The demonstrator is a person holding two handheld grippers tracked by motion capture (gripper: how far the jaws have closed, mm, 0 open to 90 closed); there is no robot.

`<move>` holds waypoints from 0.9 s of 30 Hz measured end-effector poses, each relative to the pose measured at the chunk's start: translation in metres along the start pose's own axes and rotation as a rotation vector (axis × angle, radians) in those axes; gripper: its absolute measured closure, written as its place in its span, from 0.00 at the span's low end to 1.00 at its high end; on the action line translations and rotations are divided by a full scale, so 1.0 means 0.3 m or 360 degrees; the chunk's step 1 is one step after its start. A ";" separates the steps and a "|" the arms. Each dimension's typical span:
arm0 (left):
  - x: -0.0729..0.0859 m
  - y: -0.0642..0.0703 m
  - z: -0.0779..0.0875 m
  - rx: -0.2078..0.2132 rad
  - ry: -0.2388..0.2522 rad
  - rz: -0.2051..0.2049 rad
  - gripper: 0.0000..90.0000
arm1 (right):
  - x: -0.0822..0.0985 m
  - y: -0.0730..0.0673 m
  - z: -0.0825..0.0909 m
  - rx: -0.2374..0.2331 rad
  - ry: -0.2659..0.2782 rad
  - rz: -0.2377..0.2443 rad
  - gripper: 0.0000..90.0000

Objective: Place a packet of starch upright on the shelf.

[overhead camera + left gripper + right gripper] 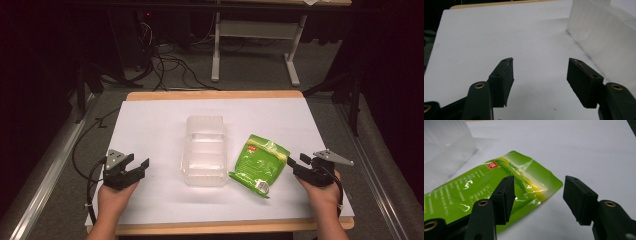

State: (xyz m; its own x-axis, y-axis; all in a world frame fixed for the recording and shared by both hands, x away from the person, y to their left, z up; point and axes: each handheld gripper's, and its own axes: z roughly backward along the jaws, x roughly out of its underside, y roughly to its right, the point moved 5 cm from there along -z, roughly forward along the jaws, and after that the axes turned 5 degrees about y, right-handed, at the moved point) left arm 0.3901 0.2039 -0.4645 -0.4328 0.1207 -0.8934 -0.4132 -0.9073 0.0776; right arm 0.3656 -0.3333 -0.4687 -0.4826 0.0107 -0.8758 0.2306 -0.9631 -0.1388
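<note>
Lighting: overhead, concentrated on the white table sheet (160, 125), which reads bright and nearly blown out; surroundings beyond the table fall into deep shadow, floor and cables dim. High view: soft, slightly grainy, low in detail. Shadows: faint and diffuse beside the clear plastic container (204, 150) and beneath the jaws in both gripper views. Glare: white streaks on the glossy green pouch (486, 187), strongest along its sealed edge; the container wall glows hazy and washed out. Focus: jaws close to the lens slightly soft; far table edge blurred. Colour cast cool.
</note>
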 end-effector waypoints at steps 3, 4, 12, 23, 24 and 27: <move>0.003 0.011 -0.001 0.0019 -0.0002 -0.0009 0.43 | 0.004 0.004 0.003 -0.0015 -0.0011 -0.0036 0.47; 0.003 0.014 -0.002 0.0020 0.0000 -0.0010 0.43 | 0.004 0.002 0.003 -0.0021 -0.0010 -0.0034 0.47; 0.012 0.021 -0.015 0.0001 -0.0031 -0.0034 0.43 | 0.002 -0.019 -0.009 -0.0079 -0.0034 0.0029 0.47; 0.015 0.020 -0.012 -0.0004 -0.0035 -0.0046 0.43 | -0.008 0.024 -0.132 -0.0074 -0.0202 -0.0126 0.31; 0.015 0.020 -0.011 -0.0005 -0.0035 -0.0047 0.43 | -0.012 0.033 -0.152 -0.0055 -0.0224 -0.0140 0.30; 0.014 0.018 -0.008 -0.0007 -0.0030 -0.0044 0.42 | -0.016 0.058 -0.212 -0.0028 -0.0308 -0.0172 0.27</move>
State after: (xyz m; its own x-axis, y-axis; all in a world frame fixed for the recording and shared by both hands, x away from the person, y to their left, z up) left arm 0.3880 0.1984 -0.4688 -0.4365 0.1532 -0.8866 -0.4219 -0.9052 0.0513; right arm 0.4257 -0.3329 -0.4963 -0.6580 0.0602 -0.7506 0.1825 -0.9543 -0.2365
